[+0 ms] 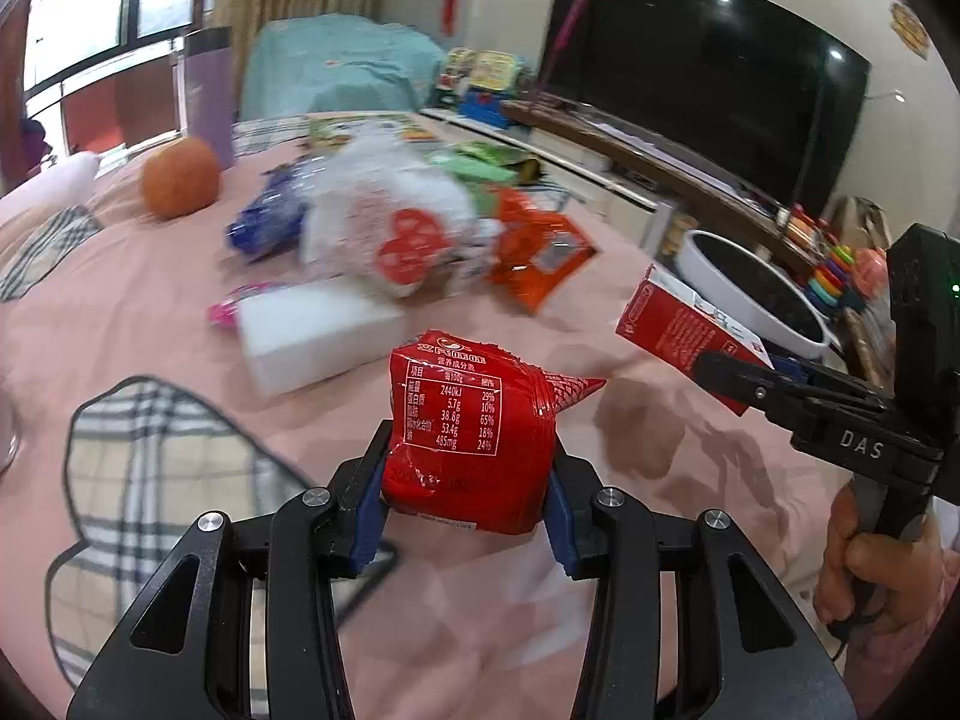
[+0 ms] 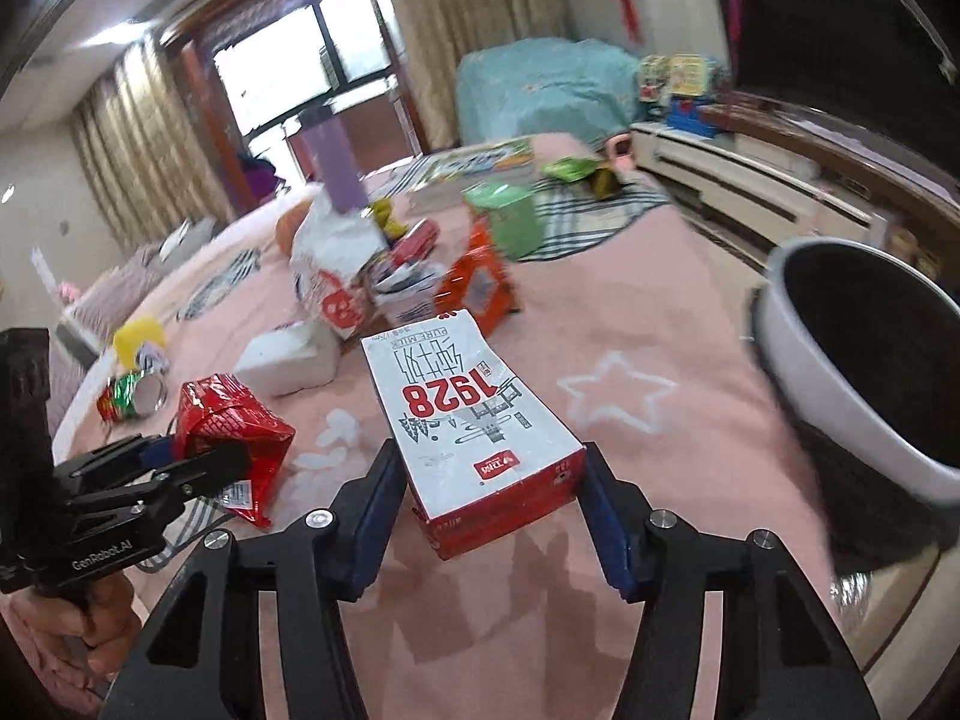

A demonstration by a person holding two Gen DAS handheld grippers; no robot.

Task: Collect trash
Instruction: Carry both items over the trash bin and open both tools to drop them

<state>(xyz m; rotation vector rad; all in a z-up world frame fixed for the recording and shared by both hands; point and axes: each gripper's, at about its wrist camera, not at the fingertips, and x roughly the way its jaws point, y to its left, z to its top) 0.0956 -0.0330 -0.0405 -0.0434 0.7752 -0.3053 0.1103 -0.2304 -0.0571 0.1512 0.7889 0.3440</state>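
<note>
My left gripper is shut on a red snack wrapper and holds it above the pink bedspread. It also shows in the right wrist view, at the left. My right gripper is shut on a red and white milk carton, held above the bedspread. The carton also shows in the left wrist view, at the right. A white trash bin with a dark inside stands at the right, beside the bed; it also shows in the left wrist view.
More trash lies ahead on the bed: a white plastic bag, an orange packet, a blue wrapper, a white foam block, a green box. An orange fruit and a purple bottle stand further back. A TV is at the right.
</note>
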